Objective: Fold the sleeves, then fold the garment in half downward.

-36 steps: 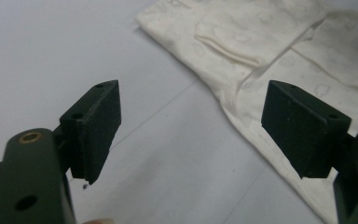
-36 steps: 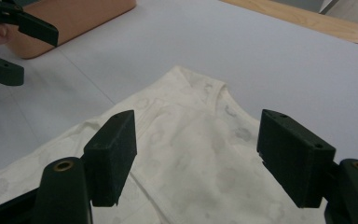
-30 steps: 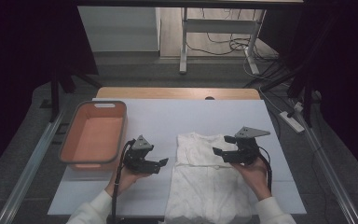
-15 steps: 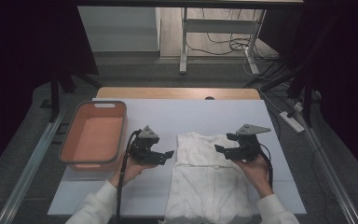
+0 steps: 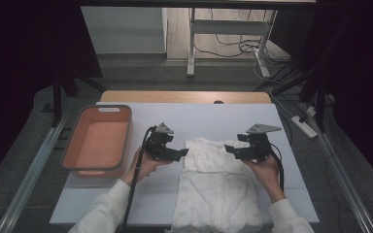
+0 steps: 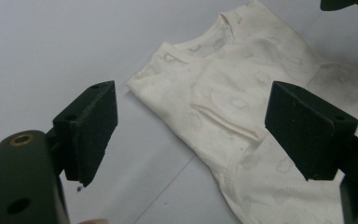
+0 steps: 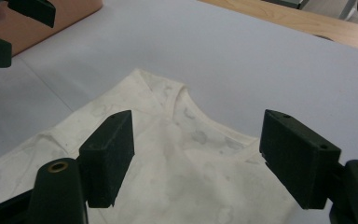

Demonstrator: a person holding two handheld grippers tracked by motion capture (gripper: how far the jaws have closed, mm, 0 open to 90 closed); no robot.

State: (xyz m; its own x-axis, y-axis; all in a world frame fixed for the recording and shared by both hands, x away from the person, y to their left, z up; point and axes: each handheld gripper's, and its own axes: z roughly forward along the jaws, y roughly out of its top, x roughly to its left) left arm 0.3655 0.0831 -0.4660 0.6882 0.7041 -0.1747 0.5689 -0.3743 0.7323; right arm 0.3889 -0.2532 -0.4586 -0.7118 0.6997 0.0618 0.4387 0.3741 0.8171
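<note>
Left gripper (image 5: 180, 154): fingers spread, at shirt's (image 5: 213, 194) 9 o'clock shoulder.
Right gripper (image 5: 230, 149): fingers spread, near 3 o'clock shoulder.
Risk: pinching one layer only, probably undoing the fold.

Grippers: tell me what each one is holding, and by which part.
Nothing is held. The left gripper and right gripper both stand open above the shirt, jaws apart with no cloth between them.

Shirt (image 5: 217, 194) hem beyond bottom edge
</note>
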